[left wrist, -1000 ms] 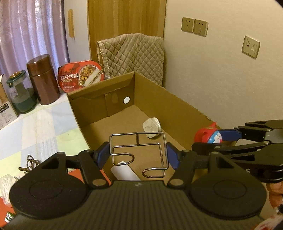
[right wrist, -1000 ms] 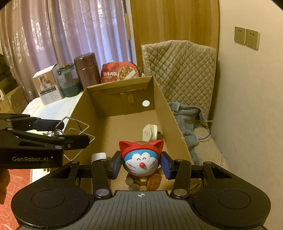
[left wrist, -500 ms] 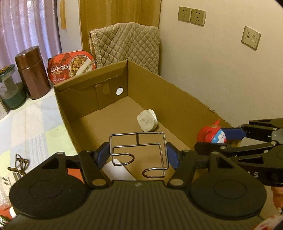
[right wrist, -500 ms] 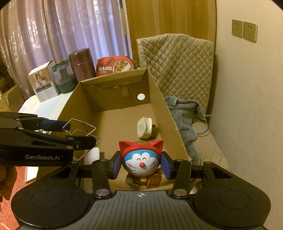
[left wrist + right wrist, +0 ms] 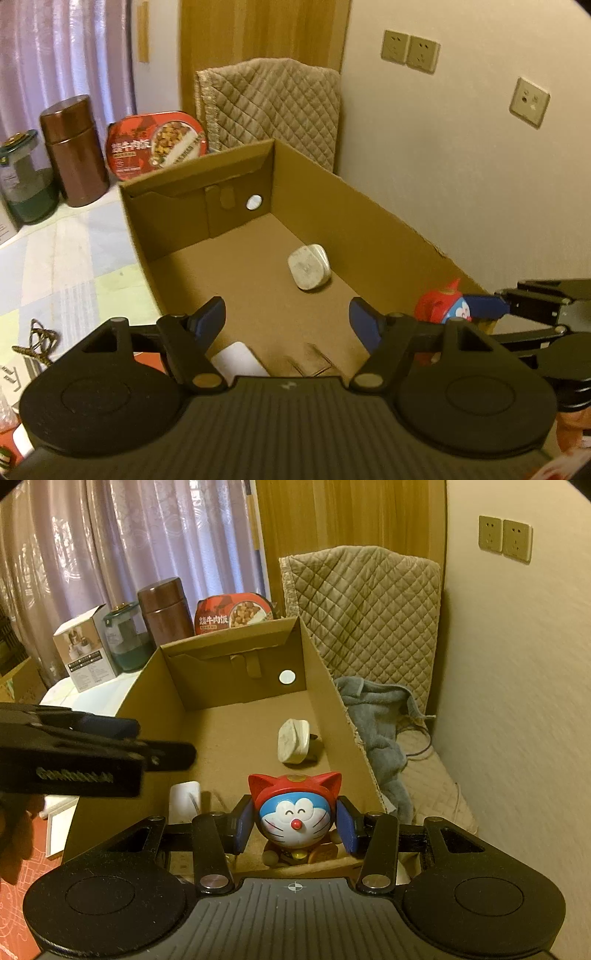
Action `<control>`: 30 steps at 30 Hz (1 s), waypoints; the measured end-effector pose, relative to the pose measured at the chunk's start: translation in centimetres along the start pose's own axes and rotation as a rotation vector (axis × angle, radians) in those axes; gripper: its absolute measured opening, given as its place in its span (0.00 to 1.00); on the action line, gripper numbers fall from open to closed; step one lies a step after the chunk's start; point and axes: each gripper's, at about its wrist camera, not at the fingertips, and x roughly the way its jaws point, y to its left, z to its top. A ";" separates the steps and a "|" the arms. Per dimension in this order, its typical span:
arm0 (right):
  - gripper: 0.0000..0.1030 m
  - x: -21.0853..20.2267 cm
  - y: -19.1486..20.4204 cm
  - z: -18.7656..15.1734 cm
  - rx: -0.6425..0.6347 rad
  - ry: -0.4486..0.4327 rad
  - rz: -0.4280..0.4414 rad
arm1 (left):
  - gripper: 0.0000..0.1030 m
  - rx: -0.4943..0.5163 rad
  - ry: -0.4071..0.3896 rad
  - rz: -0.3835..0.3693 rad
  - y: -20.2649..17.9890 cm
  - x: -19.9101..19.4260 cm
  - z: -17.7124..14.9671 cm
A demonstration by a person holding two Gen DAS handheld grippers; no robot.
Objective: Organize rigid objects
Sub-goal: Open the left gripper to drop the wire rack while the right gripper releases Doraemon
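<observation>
Pale wall with sockets (image 5: 410, 51) on the right, purple curtains (image 5: 129, 542) at back, a quilted cover (image 5: 362, 602) draped behind; patchwork tablecloth (image 5: 62, 258) under an open cardboard box (image 5: 369, 225) which takes up the centre of both views; behind the box stand a brown canister (image 5: 164, 609), a green-lidded jar (image 5: 123, 638), a red meal tub (image 5: 232, 614) and a small printed carton (image 5: 83, 651); grey towel (image 5: 380, 723) lies outside the box on its right side.

Left gripper (image 5: 288, 317): jaws spread wide, nothing between the blue pads, hanging over the near end of the box; below it on the box floor a blurred wire rack (image 5: 310, 360) is faintly visible, beside a white flat object (image 5: 238, 360); cannot tell the rack's exact pose from the blur.

Right gripper (image 5: 295, 821): closed onto the cat figurine (image 5: 295, 808), one pad against each side of its head; figurine is upright, red-eared hood, blue and white face toward the camera, at the near right end of the box; cannot tell whether its base touches the floor; in the left view it shows by the right wall of the box.

White plug adapter (image 5: 308, 267) rests on the box floor near the right wall, well apart from both grippers; a white round sticker (image 5: 287, 676) sits on the far inner wall.
</observation>
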 end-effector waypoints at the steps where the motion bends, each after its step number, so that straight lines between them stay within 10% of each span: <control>1: 0.42 0.0 0.0 0.0 0.000 0.000 0.000 | 0.68 -0.004 -0.004 0.002 0.2 -0.3 0.0; 30: 0.56 -3.6 3.0 1.0 -0.019 -0.049 0.008 | 0.71 -0.062 -0.051 0.079 3.2 -7.3 -2.2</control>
